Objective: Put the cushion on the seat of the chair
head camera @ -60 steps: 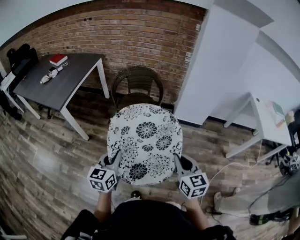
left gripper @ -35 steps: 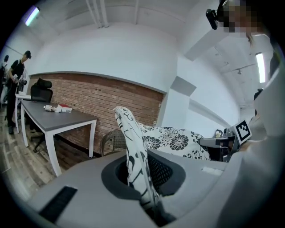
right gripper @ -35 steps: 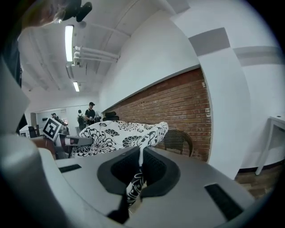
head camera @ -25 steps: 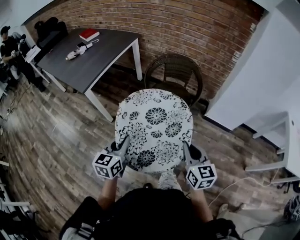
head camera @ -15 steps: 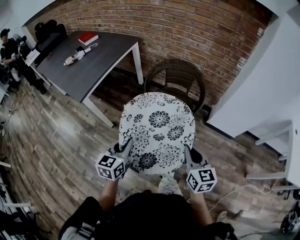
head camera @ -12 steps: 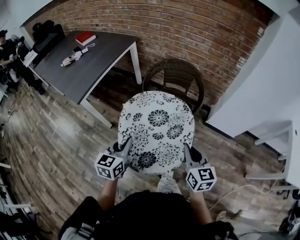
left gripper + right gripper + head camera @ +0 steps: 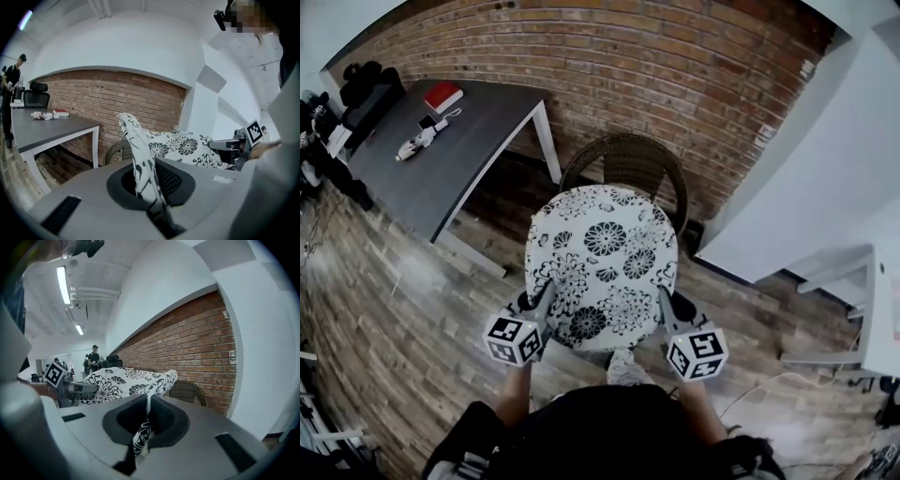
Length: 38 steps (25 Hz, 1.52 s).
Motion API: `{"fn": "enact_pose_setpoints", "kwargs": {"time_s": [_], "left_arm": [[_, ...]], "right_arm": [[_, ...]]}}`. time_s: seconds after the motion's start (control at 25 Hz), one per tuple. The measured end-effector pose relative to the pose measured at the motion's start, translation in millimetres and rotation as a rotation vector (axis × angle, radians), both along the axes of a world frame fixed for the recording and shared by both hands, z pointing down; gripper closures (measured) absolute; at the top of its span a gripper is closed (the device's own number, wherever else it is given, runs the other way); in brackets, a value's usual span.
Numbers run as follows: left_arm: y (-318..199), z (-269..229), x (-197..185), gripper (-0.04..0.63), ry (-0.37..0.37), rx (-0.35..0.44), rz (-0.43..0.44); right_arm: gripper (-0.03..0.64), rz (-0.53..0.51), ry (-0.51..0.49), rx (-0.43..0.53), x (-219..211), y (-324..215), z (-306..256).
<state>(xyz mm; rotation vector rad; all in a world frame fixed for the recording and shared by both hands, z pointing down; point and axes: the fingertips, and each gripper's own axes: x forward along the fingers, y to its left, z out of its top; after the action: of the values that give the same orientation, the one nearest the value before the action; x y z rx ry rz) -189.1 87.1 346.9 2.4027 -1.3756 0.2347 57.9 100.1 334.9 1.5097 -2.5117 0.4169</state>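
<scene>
A round white cushion (image 7: 602, 265) with black flower print hangs flat in the air between my two grippers. My left gripper (image 7: 538, 303) is shut on its near left edge, and my right gripper (image 7: 664, 305) is shut on its near right edge. In the left gripper view the cushion (image 7: 140, 161) rises as a folded rim out of the left gripper (image 7: 157, 206). The right gripper (image 7: 139, 437) pinches the cushion (image 7: 123, 382) the same way. A brown wicker chair (image 7: 623, 167) stands just beyond, against the brick wall; the cushion hides its seat.
A dark grey table (image 7: 431, 155) with white legs stands at the left, with a red book (image 7: 442, 96) and small items on it. A white cabinet (image 7: 806, 159) rises at the right, a brick wall (image 7: 656, 66) behind. People stand at the far left (image 7: 319, 150).
Both grippers and the cushion have come nearer to the wicker chair, and the cushion's far edge now overlaps the chair. The grip on both edges is unchanged.
</scene>
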Motion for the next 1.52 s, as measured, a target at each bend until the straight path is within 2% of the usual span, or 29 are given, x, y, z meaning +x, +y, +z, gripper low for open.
{"fn": "enact_pose_setpoints", "kwargs": {"time_s": [0.32, 0.8, 1.24, 1.52], "left_arm": [[-61.9, -4.6, 43.4, 0.586, -0.004, -0.002, -0.003], [-99.7, -8.3, 63.3, 0.586, -0.073, -0.015, -0.025], [-136.1, 15.8, 71.6, 0.586, -0.068, -0.051, 0.015], [-180.6, 43.6, 76.3, 0.586, -0.065, -0.09, 0.103]], "right_arm": [[0.609, -0.031, -0.012, -0.006, 33.7, -69.2, -0.9], [0.608, -0.052, -0.087, -0.009, 53.1, -115.8, 8.4], [0.609, -0.016, -0.075, -0.046, 62.4, -140.9, 28.8], [0.609, 0.04, -0.041, -0.081, 61.5, -169.8, 46.9]]}}
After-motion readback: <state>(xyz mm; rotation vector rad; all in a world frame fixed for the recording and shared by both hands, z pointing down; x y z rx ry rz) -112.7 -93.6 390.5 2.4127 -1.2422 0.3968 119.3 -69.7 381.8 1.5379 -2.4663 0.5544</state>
